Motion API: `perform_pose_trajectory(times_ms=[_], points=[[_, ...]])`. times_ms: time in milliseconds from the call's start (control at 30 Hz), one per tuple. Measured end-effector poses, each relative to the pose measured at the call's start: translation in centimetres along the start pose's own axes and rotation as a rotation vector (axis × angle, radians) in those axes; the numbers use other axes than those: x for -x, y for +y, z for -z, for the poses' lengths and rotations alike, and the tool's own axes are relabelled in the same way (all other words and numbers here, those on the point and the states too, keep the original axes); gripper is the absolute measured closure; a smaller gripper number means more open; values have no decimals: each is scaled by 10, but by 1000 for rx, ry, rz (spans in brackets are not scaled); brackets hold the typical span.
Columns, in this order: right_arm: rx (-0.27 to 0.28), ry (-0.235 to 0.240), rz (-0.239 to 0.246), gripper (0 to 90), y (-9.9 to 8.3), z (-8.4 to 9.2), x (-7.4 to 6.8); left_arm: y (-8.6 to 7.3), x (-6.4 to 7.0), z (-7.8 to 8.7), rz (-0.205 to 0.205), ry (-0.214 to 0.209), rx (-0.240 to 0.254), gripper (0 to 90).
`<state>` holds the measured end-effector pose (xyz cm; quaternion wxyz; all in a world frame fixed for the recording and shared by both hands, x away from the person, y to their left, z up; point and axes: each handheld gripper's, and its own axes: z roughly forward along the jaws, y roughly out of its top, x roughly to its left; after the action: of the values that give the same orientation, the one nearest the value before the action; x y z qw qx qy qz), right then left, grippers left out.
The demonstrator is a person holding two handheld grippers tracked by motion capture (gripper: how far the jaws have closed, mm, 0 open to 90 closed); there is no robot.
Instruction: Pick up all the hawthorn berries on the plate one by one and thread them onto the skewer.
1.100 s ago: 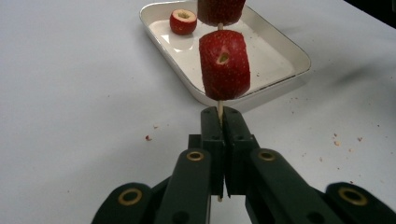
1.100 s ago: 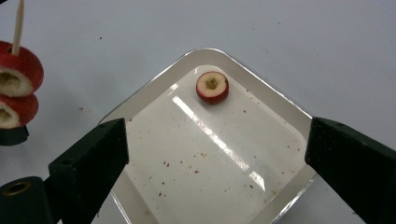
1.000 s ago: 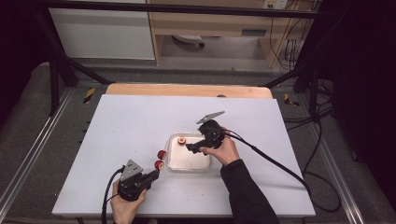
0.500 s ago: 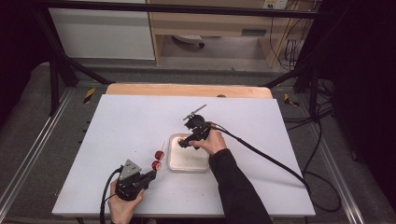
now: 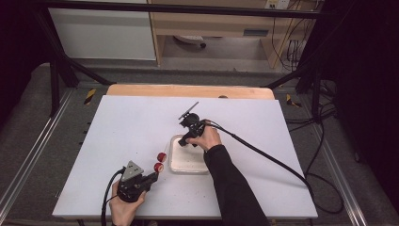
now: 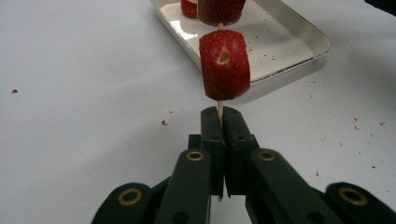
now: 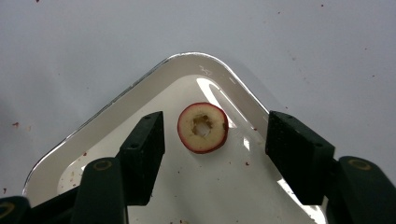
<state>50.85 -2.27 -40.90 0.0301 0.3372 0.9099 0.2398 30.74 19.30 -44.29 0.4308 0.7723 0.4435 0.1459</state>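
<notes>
We see the left gripper clamped on a skewer, its far fruit piece cut off. The right gripper, jaws just closing, straddles a slice in the tray untouched.

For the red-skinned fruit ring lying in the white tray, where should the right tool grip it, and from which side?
Across its red skin, from above: the red-skinned fruit ring lies flat on the white tray with its holed face up. The right tool already straddles it, jaws just closing, one pad on either side, neither touching yet.
</notes>
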Motion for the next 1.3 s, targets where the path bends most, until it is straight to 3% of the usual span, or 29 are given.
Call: perform_pose_trajectory(times_ms=[400, 900, 1133, 1300], points=[[-72, 2, 49, 478, 8, -9, -3, 0, -1, -1, -1, -8, -12, 884], [-86, -2, 83, 615, 11, -16, -5, -1, -1, -2, -4, -8, -18, 884], [-83, 10, 48, 618, 9, -4, -10, -1, 1, -2, -8, -9, -18, 884], [-23, 35, 1, 618, 3, 11, -14, 0, 5, -3, -13, -7, -13, 883]])
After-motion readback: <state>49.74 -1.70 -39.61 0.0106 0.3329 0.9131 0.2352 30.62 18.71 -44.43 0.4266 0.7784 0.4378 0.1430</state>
